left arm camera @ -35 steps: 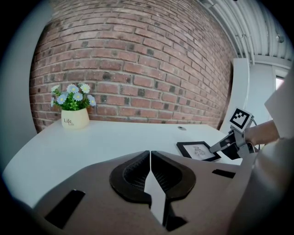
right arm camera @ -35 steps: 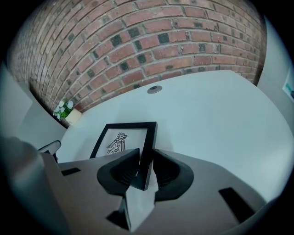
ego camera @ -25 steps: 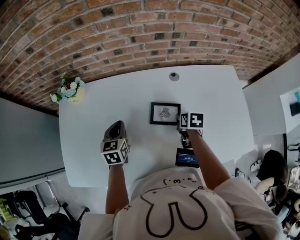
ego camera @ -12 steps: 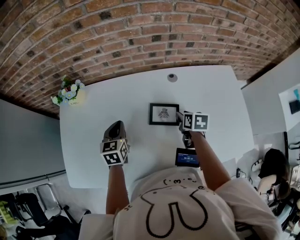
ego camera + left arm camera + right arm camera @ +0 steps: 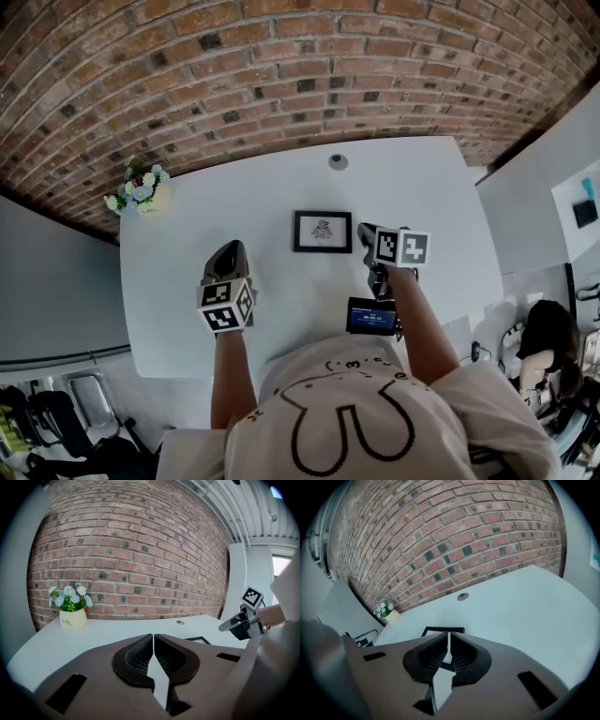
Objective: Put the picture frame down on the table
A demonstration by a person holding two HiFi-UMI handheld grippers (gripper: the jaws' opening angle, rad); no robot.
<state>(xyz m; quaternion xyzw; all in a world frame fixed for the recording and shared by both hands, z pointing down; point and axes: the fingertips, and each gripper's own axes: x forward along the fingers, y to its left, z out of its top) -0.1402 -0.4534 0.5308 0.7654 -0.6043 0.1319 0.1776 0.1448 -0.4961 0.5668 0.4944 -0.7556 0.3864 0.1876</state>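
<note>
Close to the person, at the near edge of the white tabletop [image 5: 422, 187], lies a small dark device with a lit blue screen [image 5: 372, 317]. Just beyond it, the right gripper [image 5: 364, 231] has its jaws pressed together with nothing between them. The left gripper [image 5: 231, 253], well apart on the other side, is likewise closed on nothing and plays no part.

The black-framed rectangular picture frame with a small dark print on white [image 5: 322, 232] lies flat on the tabletop, just beside the right gripper's tips and free of them. The put-down looks done. What remains is to draw the right gripper straight back towards the person, lifted a little, so that its tips do not catch the frame's right edge or skew it. The device behind it should also be cleared.

Farther off sits a small round grey disc [image 5: 337, 161]. At the far left corner, before the red brick wall [image 5: 281, 66], a cream rounded pot [image 5: 153, 198] holds a bunch of blue and white flowers [image 5: 137, 180], standing upright.
</note>
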